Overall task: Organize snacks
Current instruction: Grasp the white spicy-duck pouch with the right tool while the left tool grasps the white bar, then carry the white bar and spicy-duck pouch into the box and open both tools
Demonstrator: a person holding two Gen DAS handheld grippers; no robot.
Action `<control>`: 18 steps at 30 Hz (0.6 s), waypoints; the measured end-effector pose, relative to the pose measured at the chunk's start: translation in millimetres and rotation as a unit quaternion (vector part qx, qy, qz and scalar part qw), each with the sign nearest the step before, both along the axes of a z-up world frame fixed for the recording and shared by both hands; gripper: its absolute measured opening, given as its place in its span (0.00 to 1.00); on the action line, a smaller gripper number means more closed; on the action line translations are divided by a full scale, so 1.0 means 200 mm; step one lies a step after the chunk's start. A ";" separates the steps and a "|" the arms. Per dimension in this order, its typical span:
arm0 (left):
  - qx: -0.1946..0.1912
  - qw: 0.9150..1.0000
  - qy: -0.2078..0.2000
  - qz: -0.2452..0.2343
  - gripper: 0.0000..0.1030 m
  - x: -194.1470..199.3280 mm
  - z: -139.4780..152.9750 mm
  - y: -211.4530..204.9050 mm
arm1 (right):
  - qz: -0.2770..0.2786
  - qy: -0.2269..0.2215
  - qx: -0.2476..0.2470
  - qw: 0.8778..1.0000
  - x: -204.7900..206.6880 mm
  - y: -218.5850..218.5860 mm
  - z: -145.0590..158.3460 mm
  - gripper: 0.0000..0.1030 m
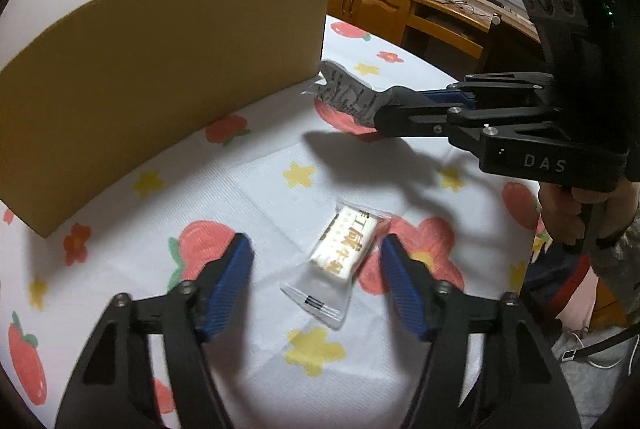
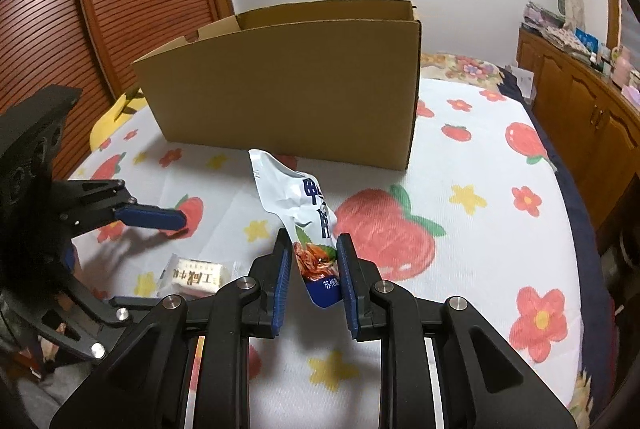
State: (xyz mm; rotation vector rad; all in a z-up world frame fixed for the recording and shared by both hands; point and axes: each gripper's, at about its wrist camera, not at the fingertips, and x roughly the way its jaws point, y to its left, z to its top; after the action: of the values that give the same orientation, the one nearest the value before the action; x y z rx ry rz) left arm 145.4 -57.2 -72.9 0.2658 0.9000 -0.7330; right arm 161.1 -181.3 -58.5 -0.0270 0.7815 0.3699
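The right gripper (image 2: 311,265) is squeezing a white and blue snack pouch (image 2: 296,205) and holds it up off the flowery bed cover (image 2: 500,157), close to the open cardboard box (image 2: 288,81), likely so it can go in there. The left gripper (image 1: 316,281) hangs with its jaws apart around a small wrapped nougat bar (image 1: 344,249) lying flat on the cover. Its pads do not touch the bar, so it looks ready to pinch it.
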 end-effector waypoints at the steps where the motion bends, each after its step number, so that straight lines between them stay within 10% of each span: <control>1: 0.002 1.000 -0.003 0.001 0.60 -0.01 0.00 0.00 | -0.001 0.001 0.001 1.000 0.00 0.00 0.00 0.21; 6: 0.001 1.000 -0.012 0.000 0.41 -0.02 0.00 0.00 | -0.004 0.003 0.007 1.000 -0.01 -0.01 -0.01 0.21; 8: 0.000 1.000 -0.015 0.000 0.19 -0.03 0.01 0.00 | -0.004 0.003 0.008 1.000 -0.02 -0.01 -0.02 0.21; 18: -0.022 0.999 -0.015 0.022 0.18 -0.01 0.04 0.04 | -0.006 0.003 0.009 1.000 -0.03 -0.02 -0.03 0.21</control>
State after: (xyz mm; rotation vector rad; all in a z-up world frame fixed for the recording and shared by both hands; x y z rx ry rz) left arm 143.2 -48.4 -65.1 0.2167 0.8581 -0.7046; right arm 155.8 -185.5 -65.1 -0.0045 0.7840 0.3651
